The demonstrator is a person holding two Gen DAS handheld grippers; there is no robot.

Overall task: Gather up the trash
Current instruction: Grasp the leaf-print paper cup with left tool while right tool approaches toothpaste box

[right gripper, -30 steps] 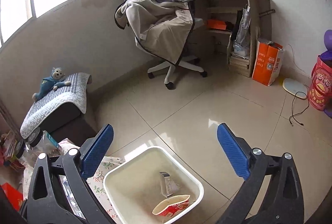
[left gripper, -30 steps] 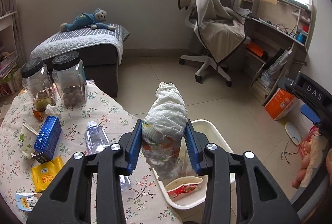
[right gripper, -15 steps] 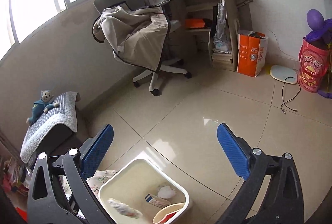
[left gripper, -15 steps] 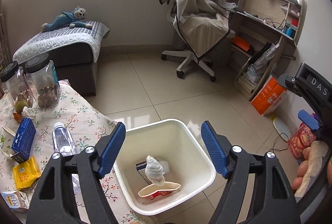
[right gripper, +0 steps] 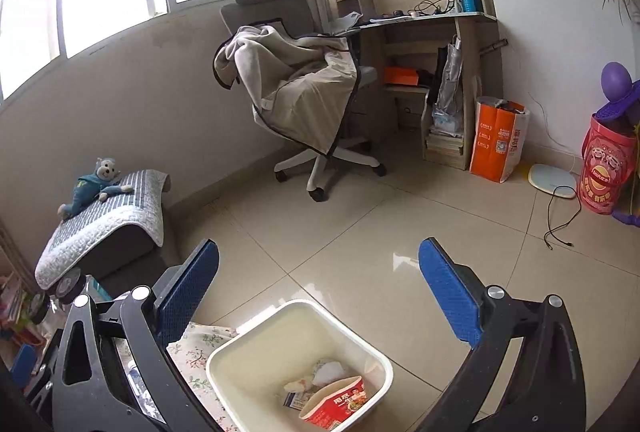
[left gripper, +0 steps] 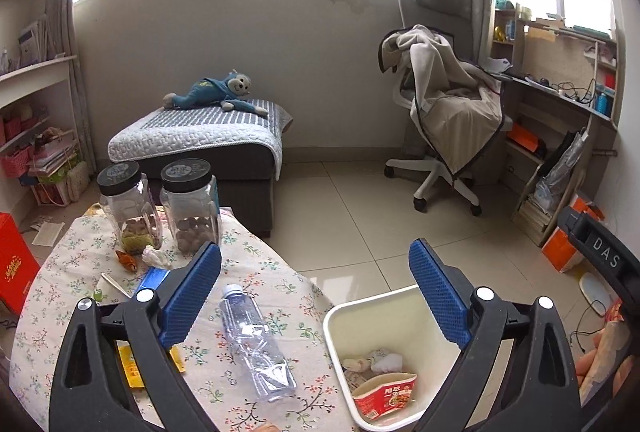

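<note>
While both claws stand released and empty, the plastic bottle [left gripper: 256, 346] lies on the desk [left gripper: 280, 272] just below the left claw [left gripper: 314, 292], long axis pointing away, beside the bin [left gripper: 384, 302]; the left claw is nearer.

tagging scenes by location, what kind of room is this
Most likely a lived-in bedroom or study in a home: a daybed with a stuffed monkey, a desk with an office chair, and a floral-clothed table beside a trash bin.
</note>
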